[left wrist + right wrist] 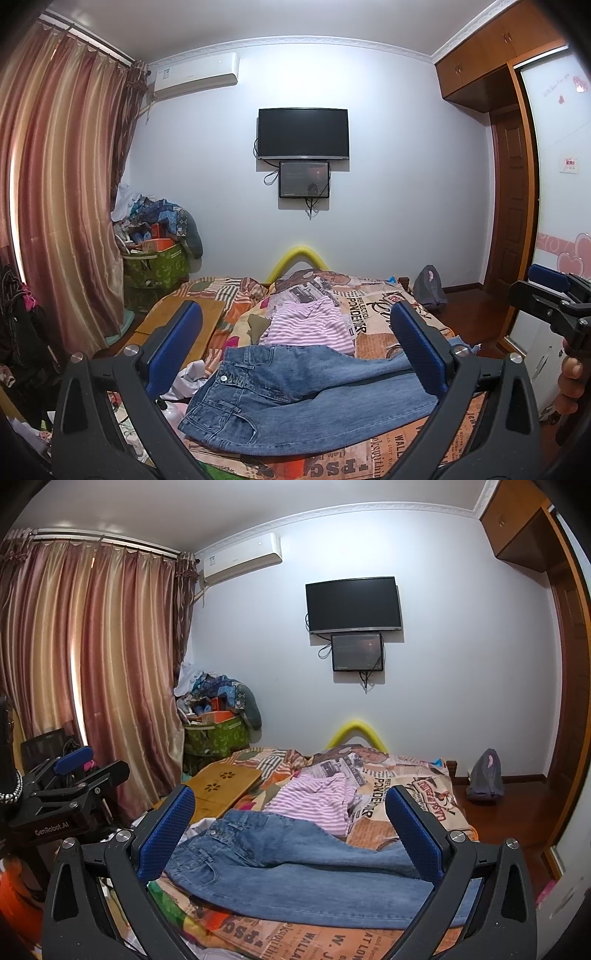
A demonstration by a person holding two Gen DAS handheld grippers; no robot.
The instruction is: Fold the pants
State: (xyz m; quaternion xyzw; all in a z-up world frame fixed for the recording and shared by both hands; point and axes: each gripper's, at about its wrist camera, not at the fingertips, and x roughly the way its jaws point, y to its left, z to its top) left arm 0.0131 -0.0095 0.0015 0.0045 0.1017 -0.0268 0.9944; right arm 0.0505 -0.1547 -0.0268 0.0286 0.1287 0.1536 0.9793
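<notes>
Blue jeans (pixel 295 398) lie across the bed's near end, waistband to the left, legs running right; the right wrist view shows the same jeans (pixel 314 867). My left gripper (pixel 295 354) hovers above them, open, its blue pads (pixel 173 350) wide apart with nothing between. My right gripper (pixel 291 834) is also open over the jeans and holds nothing. In the left wrist view the right gripper (pixel 554 291) appears at the right edge, held by a hand (pixel 570 376). The left gripper (pixel 74 771) shows at the left edge of the right wrist view.
A pink striped garment (pixel 310 325) lies just beyond the jeans on the printed bedspread (pixel 369 306). A wooden lap tray (pixel 221 786) rests at the bed's left side. A green basket of clutter (pixel 155 266), curtains, a wall TV and a wardrobe surround the bed.
</notes>
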